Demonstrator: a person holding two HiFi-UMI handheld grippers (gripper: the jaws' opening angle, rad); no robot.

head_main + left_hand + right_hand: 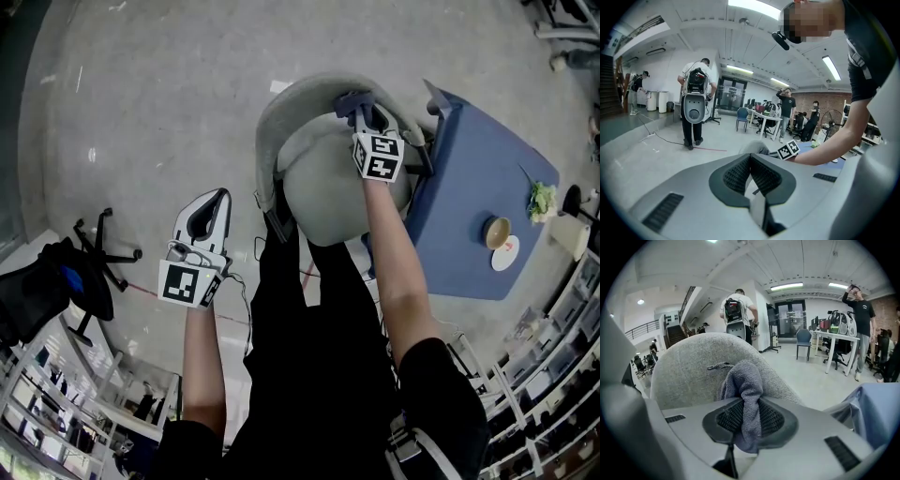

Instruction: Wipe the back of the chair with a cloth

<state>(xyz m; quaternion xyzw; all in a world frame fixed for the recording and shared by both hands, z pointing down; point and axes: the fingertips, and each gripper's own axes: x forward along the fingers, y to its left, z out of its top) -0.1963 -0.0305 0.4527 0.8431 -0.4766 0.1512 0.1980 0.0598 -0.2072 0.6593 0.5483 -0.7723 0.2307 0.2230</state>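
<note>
Right gripper (744, 405) clamping bunched grey cloth (743, 380) at curved woven chair back (679, 376), left gripper (750, 164) closed

The grey floor (141, 112) carries 1 grey chair (323, 192) at centre, 1 black chair (66, 281) near left, and 1 blue-covered table (469, 216) right. On the table stand a cup (497, 232) and a green sprig (541, 200).

Two claws (218, 197) (364, 114), one cloth (349, 99), one grey chair (323, 192), one blue table (473, 178).

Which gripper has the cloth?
The right gripper, shut on the grey cloth at the chair back; the left gripper is shut on nothing.
</note>
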